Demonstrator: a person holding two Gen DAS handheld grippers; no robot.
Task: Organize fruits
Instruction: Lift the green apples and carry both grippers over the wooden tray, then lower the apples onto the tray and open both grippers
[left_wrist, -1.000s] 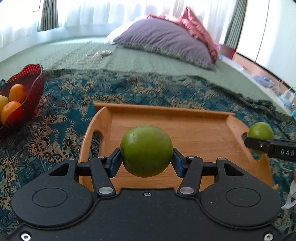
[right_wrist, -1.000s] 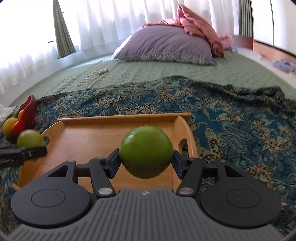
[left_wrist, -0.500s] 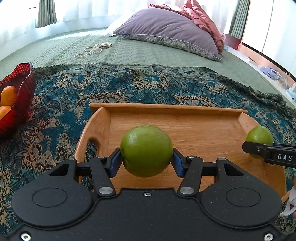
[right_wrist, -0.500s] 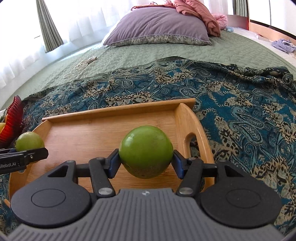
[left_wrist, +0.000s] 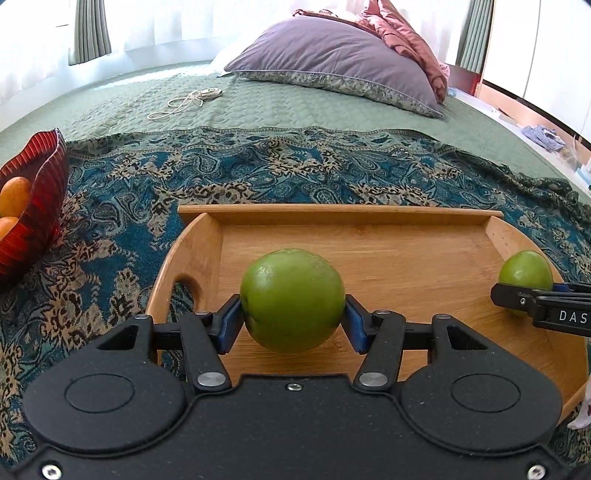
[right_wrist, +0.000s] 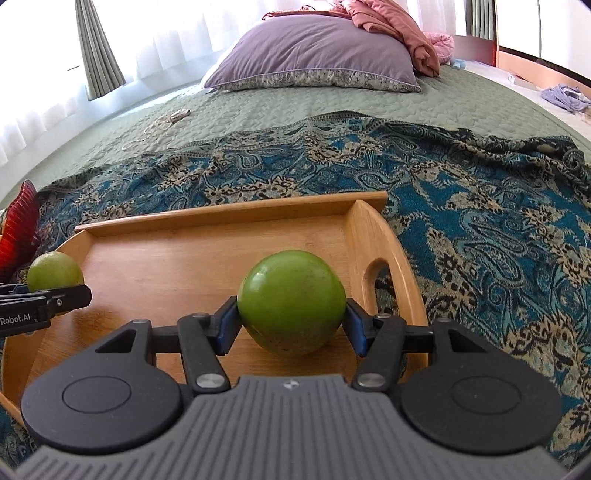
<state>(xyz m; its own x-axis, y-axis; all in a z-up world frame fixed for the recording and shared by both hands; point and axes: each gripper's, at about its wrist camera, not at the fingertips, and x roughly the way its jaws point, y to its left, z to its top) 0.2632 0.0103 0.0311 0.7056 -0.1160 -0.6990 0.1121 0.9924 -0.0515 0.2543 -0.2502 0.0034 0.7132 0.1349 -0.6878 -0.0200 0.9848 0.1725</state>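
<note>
Paisley cloth (left_wrist: 332, 170) covers quilted bedding under a smooth wooden tray (left_wrist: 340, 214). Left gripper (left_wrist: 292, 320) and right gripper (right_wrist: 291, 319) each clamp a round green fruit.

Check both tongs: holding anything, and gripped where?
Each holds a green fruit. Left tongs clamp the left green fruit across its widest part, pads on opposite sides. Right tongs clamp the right green fruit the same way.
</note>
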